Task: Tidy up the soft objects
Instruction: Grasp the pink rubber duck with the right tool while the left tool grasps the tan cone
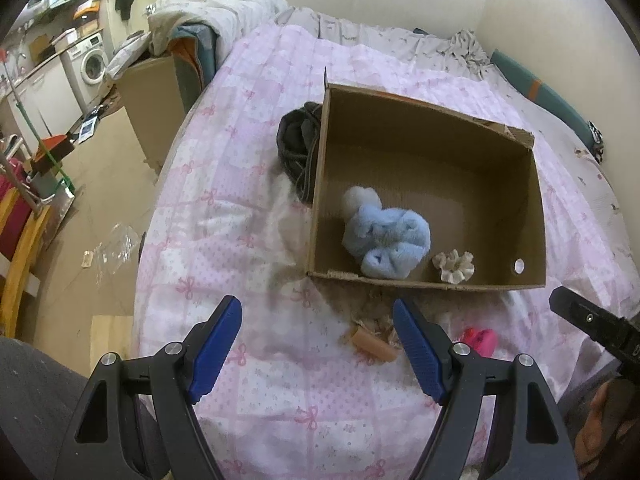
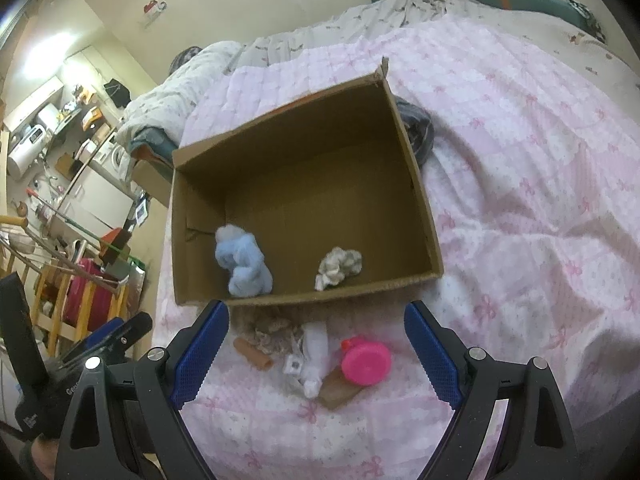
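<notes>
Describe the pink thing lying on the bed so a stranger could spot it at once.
Start at the open cardboard box on the pink quilt. Just outside the box's near wall lies a small pile of things; at its right end sits the pink toy. It is the only bright pink, smooth, rounded piece there, beside a white fluffy piece and a tan tube.

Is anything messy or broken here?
Yes. The cardboard box has a torn, ragged far corner, and a tangle of small toys lies loose on the pink quilt outside it.
</notes>
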`<control>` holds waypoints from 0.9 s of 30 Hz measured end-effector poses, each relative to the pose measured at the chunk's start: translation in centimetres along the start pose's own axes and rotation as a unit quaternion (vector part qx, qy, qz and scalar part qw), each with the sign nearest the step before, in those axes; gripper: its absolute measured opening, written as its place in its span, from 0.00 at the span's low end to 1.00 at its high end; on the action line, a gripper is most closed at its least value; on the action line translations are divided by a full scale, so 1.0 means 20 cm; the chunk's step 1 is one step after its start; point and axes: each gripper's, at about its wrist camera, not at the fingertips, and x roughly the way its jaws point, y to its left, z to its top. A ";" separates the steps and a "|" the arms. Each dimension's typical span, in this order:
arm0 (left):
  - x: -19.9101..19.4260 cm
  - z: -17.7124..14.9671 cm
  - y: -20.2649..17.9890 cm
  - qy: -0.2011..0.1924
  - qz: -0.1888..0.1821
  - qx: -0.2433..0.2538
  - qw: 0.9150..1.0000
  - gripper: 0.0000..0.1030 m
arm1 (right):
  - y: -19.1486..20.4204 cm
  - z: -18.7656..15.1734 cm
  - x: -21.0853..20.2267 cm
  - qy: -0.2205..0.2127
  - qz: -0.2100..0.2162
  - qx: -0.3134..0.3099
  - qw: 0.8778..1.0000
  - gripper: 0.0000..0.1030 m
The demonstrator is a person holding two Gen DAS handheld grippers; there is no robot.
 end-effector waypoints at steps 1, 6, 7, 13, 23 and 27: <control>0.01 0.00 0.00 0.004 -0.003 0.000 1.000 0.74 | 0.00 -0.01 0.01 0.003 -0.002 -0.002 1.000 0.92; 0.05 -0.02 0.00 0.017 0.014 -0.001 1.000 0.74 | -0.04 -0.05 0.05 0.017 -0.010 -0.002 1.000 0.92; 0.06 -0.02 0.01 0.019 0.022 -0.004 1.000 0.74 | -0.05 -0.06 0.06 0.020 -0.010 0.002 1.000 0.92; 0.11 -0.02 0.07 0.037 0.023 -0.030 0.999 0.74 | -0.11 -0.06 0.11 0.045 0.001 0.032 0.998 0.92; 0.17 -0.03 0.13 0.064 0.022 -0.064 0.996 0.74 | -0.28 -0.12 0.44 0.163 -0.021 0.105 0.981 0.81; 0.18 -0.03 0.16 0.070 0.013 -0.078 0.994 0.74 | -0.25 -0.13 0.53 0.188 -0.026 0.087 0.978 0.74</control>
